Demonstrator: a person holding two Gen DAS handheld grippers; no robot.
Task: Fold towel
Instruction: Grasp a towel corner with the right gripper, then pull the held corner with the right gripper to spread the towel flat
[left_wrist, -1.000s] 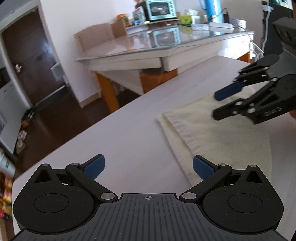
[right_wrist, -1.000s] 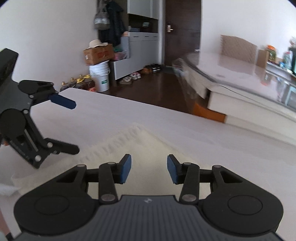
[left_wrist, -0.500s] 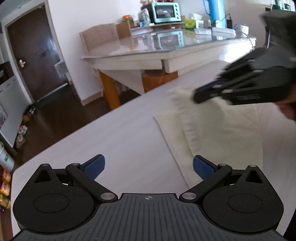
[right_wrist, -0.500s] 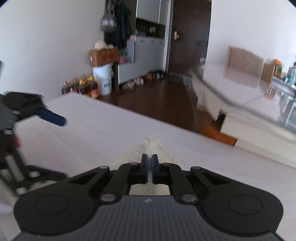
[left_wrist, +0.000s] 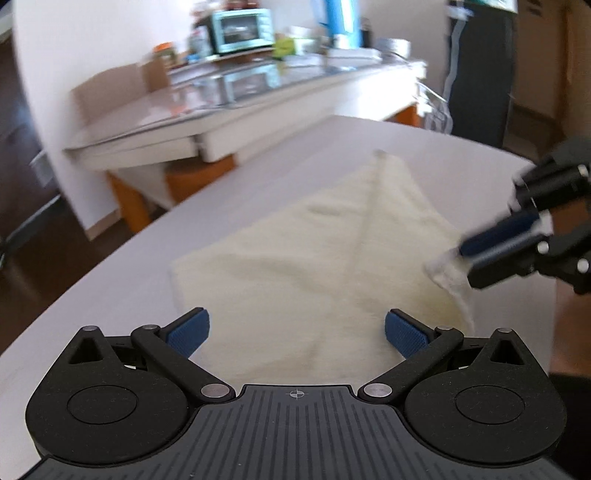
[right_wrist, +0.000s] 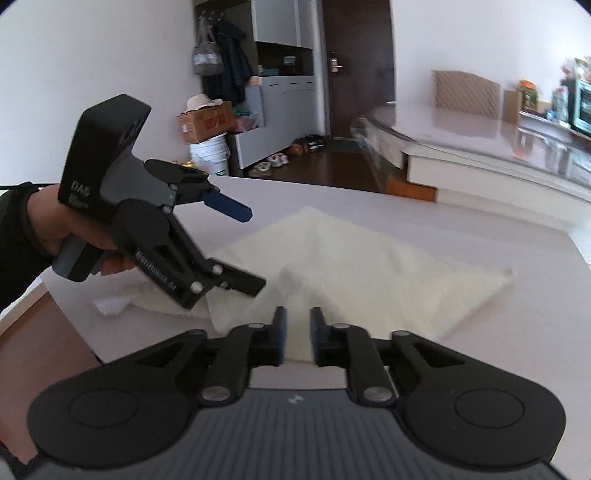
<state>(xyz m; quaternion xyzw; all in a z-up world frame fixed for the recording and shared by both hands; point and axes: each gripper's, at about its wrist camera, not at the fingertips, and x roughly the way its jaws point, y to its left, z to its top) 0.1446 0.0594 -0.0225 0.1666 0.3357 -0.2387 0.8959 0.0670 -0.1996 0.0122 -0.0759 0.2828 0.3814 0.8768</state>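
Note:
A cream towel lies on the white table, partly folded over itself. It also shows in the right wrist view. My left gripper is open and empty, hovering over the towel's near edge; it also shows in the right wrist view. My right gripper is shut on a towel corner, with cloth between the narrow jaws, and holds it lifted over the towel. In the left wrist view the right gripper grips that corner at the right.
A glass-topped dining table with a toaster oven stands beyond the white table. A chair, a dark door, a cabinet, a cardboard box and a white bucket are across the room.
My right gripper shut on a towel corner and carried it back toward me, folding the towel over. My left gripper swung right over the towel and stayed open.

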